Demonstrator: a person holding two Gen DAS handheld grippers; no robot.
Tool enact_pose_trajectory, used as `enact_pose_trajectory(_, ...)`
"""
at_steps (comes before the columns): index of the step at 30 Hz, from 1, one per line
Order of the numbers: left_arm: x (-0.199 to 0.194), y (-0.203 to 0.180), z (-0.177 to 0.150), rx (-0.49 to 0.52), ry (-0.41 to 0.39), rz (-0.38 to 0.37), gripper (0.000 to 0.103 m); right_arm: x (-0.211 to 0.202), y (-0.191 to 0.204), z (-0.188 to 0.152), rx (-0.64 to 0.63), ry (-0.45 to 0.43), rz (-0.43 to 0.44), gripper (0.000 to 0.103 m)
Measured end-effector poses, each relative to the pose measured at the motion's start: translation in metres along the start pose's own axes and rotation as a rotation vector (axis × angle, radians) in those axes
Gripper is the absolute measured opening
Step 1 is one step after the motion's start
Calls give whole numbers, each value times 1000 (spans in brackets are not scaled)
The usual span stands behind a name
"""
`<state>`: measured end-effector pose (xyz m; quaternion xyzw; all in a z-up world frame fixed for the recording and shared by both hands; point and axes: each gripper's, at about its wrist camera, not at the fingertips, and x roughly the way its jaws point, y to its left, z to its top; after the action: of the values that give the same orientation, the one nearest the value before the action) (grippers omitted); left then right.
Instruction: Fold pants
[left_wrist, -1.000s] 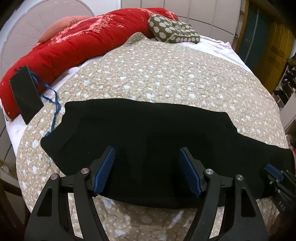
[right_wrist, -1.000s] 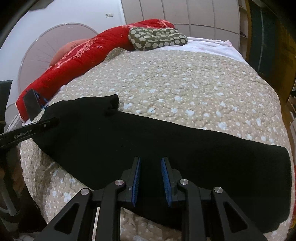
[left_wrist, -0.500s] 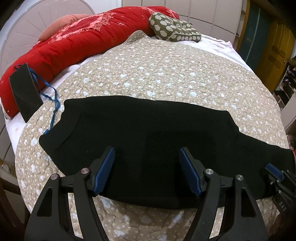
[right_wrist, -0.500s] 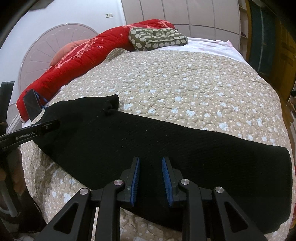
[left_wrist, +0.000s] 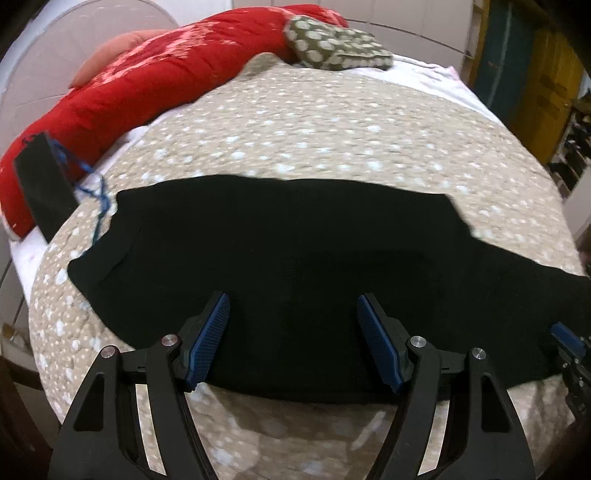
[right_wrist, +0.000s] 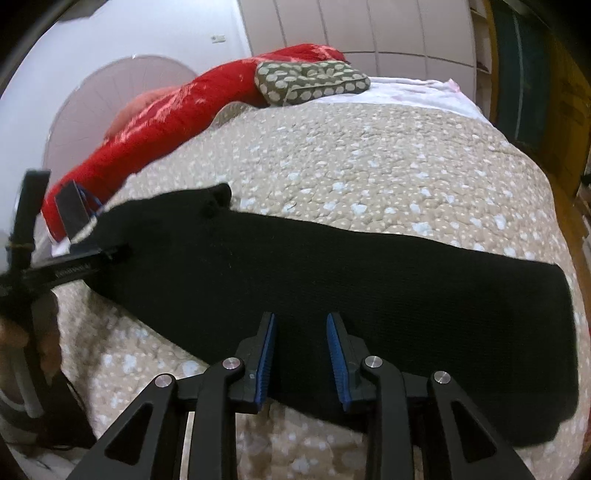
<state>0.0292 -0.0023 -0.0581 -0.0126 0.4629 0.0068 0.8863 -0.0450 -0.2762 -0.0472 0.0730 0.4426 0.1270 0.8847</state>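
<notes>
Since a second ago, the right claw (right_wrist: 301, 352) has been spread a little further, and its jaws are opening at this moment, with the pants (right_wrist: 332, 280) lying under the gap but not pinched by the blue pads (right_wrist: 337, 354). Little else is seen to have shifted; the view from the left wrist is slightly blurred. The left claw (left_wrist: 293, 338) is held wide, its pads (left_wrist: 210, 332) apart and nothing gripped between them, above the near edge of the pants (left_wrist: 295, 258). The pants are black and are spread flat across the near half of the bed (left_wrist: 332, 129), on a beige spotted quilt, running from 9 o'clock to 3 o'clock in both views. In the right wrist view one end is seen at 3 o'clock with a straight cut edge, and a small bump of cloth is raised at about 11 o'clock. A red blanket (left_wrist: 155, 85) is bunched along the far left side of the bed at 10 to 11 o'clock, and a spotted cushion (left_wrist: 332, 48) is lying at 12 o'clock, touching the blanket. A dark flat object (left_wrist: 44, 188) with a blue cord (left_wrist: 94, 192) is propped at 9 o'clock, just beside the left end of the pants. Part of the right claw is glimpsed at 4 o'clock in the left wrist view.
</notes>
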Motion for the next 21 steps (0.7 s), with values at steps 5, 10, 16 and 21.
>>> enact_pose_trajectory(5,-10,-52,8,116,0,-142,72,-39,-42,-15,88,-25,-94,27)
enact_pose_trajectory(10,-9,-136,16,269,71,-355,72,-85,-87,-50,240,-64,-119,36)
enact_pose_trajectory(16,-3,-238,22,450,126,-494,72,-92,-114,-77,369,-63,-88,43)
enact_pose_trajectory(21,8,-293,24,523,182,-580,72,-86,-122,-76,429,-114,-33,47)
